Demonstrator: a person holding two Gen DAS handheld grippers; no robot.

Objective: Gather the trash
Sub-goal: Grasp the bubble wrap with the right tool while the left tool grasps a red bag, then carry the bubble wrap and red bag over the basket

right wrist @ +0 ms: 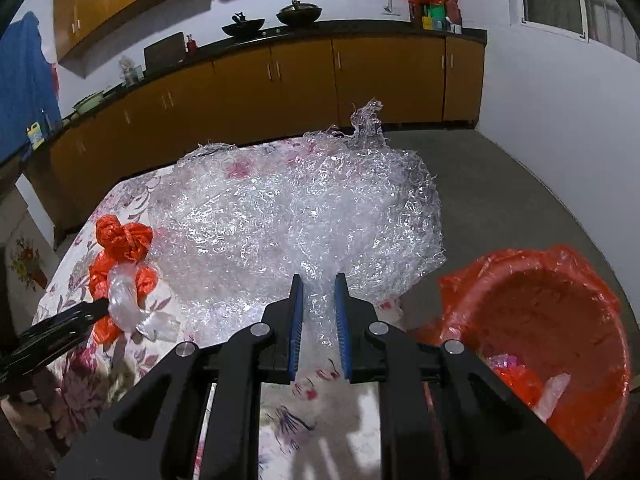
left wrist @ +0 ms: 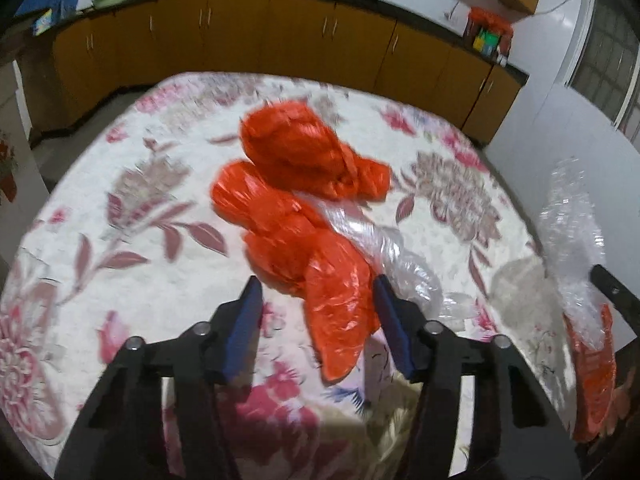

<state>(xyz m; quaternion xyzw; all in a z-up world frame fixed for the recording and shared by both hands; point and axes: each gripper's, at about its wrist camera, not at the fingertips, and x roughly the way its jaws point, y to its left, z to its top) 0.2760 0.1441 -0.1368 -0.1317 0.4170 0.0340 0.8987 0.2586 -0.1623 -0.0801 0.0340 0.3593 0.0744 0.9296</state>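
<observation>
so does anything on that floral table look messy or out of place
Yes. Knotted orange plastic bags lie loose mid-table, tangled with a clear plastic bag. The open left gripper straddles them, while the right gripper pinches crinkled clear plastic film beside the orange-lined bin.

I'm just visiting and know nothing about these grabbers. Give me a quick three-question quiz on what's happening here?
1. True or false: the right gripper is shut on the bubble wrap.
2. What colour liner does the bin have?
A. blue
B. orange
C. black
3. What lies between the open fingers of the left gripper?

Key: 1 true; 2 B; 3 an orange plastic bag on the floral tablecloth.
</observation>
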